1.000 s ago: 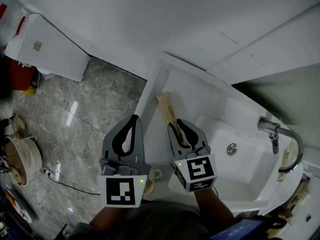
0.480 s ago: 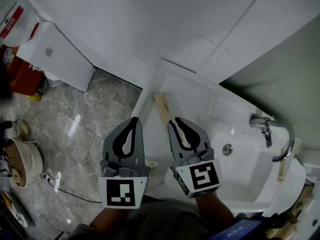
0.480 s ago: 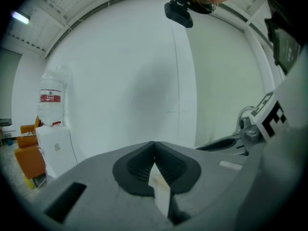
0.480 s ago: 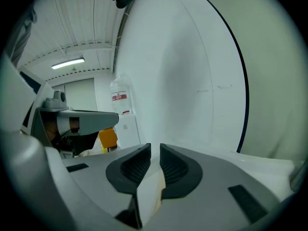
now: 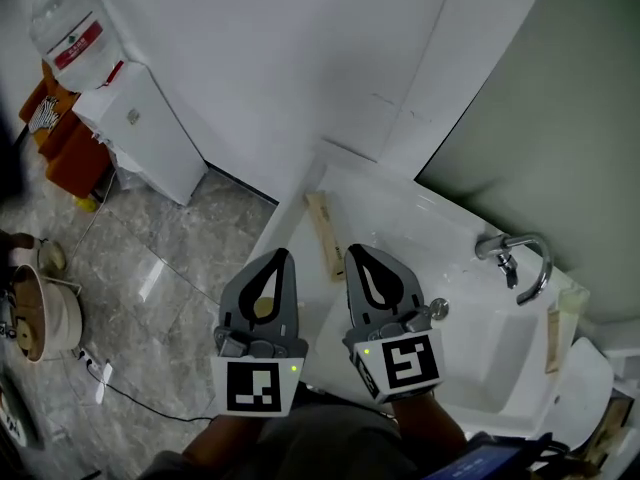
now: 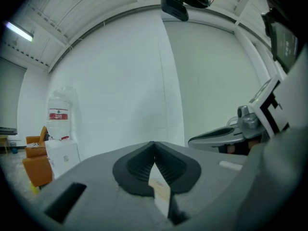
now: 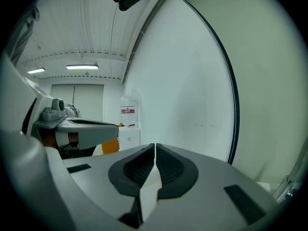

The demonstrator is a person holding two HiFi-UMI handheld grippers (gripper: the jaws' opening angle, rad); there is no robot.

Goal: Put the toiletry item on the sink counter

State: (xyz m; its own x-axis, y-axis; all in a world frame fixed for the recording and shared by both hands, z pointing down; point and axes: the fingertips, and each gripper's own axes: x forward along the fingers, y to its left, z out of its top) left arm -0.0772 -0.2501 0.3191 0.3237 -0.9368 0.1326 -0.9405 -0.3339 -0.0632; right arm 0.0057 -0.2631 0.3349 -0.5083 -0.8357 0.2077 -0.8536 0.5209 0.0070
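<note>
head view, change: a second ago the right gripper (image 5: 352,252) had its tips over the toiletry item (image 5: 323,234). now it has drawn back toward us and the item lies on its own.
head view, meaning: we judge the placing done, with only the pull-away left.
head view, toiletry item: long, flat and pale tan, wood or card by its look. it lies flat on the sink counter (image 5: 390,206), on the stretch left of the basin (image 5: 495,353) in this view, apart from both grippers.
head view, sink counter: glossy white, moulded in one piece with the rounded rectangular basin. a curved chrome tap (image 5: 522,258) stands at its back.
head view, floor: grey veined stone tile (image 5: 170,258), polished, with a streak of glare.
head view, left gripper: the left gripper (image 5: 283,254) is just beside the right one, over the counter's edge and the floor.
left gripper view, jaws: matte grey plastic with ribbed black pads, tips touching. we see nothing gripped, only a pale sliver showing through the hollow below the tips.
right gripper view, jaws: the same make, closed to a hairline slit, with nothing between them. a plain white wall lies ahead.
</note>
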